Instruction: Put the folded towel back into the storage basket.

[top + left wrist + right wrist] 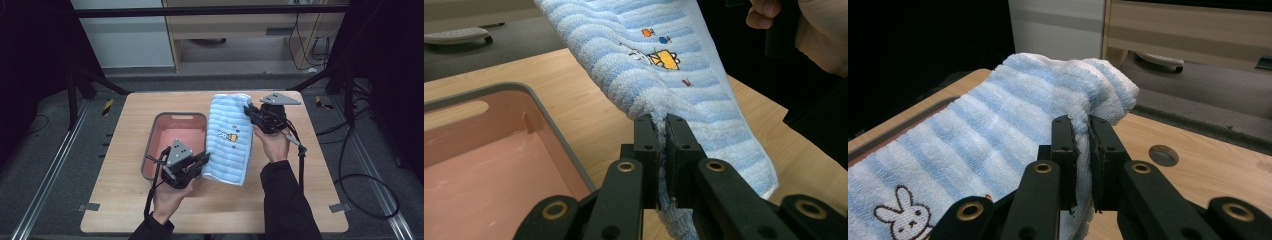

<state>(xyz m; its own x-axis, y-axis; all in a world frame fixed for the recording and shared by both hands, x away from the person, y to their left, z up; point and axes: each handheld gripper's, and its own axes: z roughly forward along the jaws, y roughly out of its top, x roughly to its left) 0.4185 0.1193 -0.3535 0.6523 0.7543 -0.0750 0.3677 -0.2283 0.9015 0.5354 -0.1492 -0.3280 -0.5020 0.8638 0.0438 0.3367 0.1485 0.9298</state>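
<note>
A blue and white striped towel (229, 137) with a small cartoon print hangs stretched above the wooden table, just right of a pink bin (174, 136). My left gripper (202, 162) is shut on the towel's near left edge (663, 131), its jaws pinching the cloth. My right gripper (249, 111) is shut on the far right edge of the towel (1082, 131) near the table's back. In the right gripper view a rabbit print (904, 216) shows on the towel. The bin (484, 165) has nothing in it.
The wooden table (300, 190) has bare surface at the right and front. A round hole (1163, 155) sits in the tabletop near the far edge. Black frame legs and cables stand around the table on the floor.
</note>
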